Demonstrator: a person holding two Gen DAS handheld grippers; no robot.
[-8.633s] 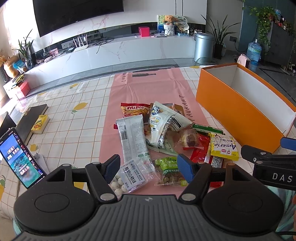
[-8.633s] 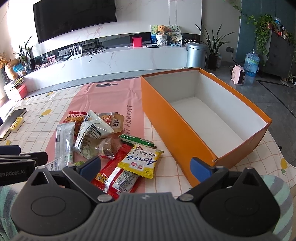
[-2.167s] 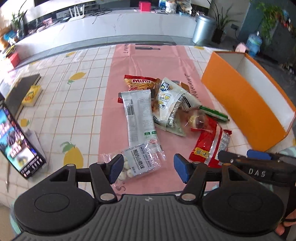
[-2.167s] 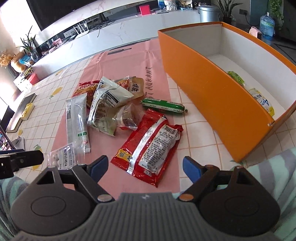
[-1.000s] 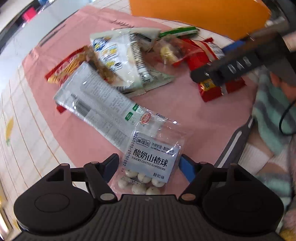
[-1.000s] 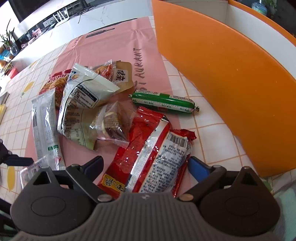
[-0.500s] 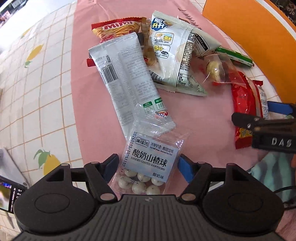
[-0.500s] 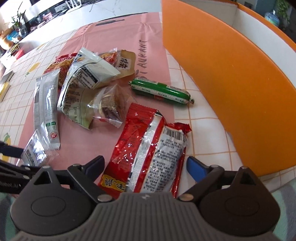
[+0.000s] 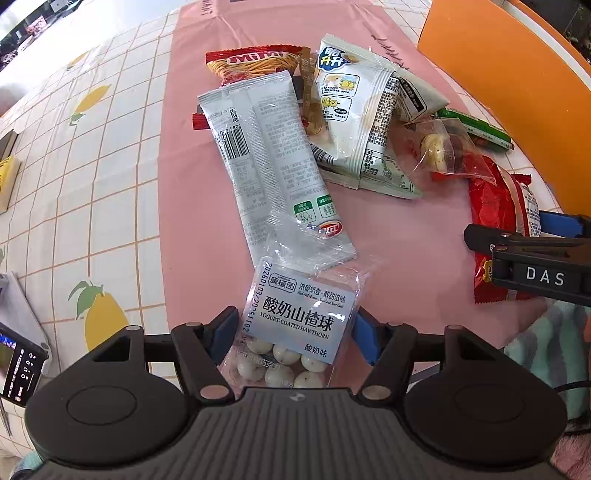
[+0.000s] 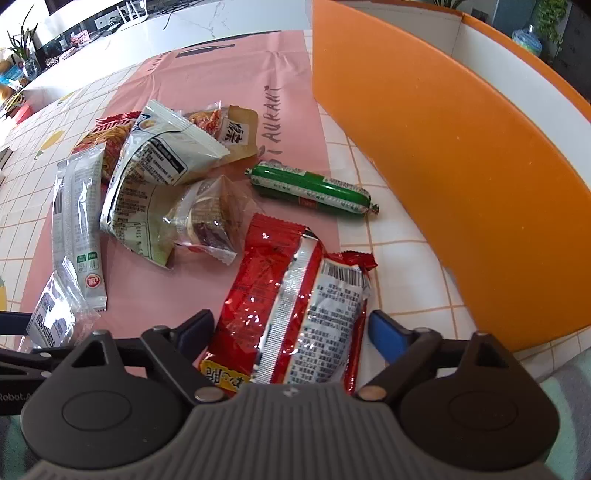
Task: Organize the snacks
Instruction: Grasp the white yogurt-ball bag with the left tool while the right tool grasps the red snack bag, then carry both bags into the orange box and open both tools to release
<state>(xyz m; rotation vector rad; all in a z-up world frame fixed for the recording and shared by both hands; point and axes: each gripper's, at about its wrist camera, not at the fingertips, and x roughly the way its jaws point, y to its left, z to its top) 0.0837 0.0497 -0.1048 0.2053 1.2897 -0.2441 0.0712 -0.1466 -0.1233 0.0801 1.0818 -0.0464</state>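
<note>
My left gripper (image 9: 295,332) is open, its blue pads on either side of a clear bag of yogurt-coated hawthorn balls (image 9: 295,325) lying on the pink mat (image 9: 192,155). My right gripper (image 10: 291,332) is open around the near end of a red snack pack (image 10: 291,310). Beyond lie a long grey packet (image 9: 273,162), a white chip bag (image 9: 354,122), a red MiMi bag (image 9: 255,62), a clear-wrapped cake (image 10: 207,218) and a green sausage (image 10: 310,188). The orange box (image 10: 461,158) stands to the right.
The checked tablecloth with lemon prints (image 9: 96,184) lies around the mat. A phone (image 9: 18,365) shows at the left edge. The right gripper's arm (image 9: 528,258) appears in the left wrist view. A white counter (image 10: 184,29) runs behind the table.
Both grippers have dropped lower and closer. The hawthorn bag now sits between the left pads and the red pack between the right pads. Both stay open.
</note>
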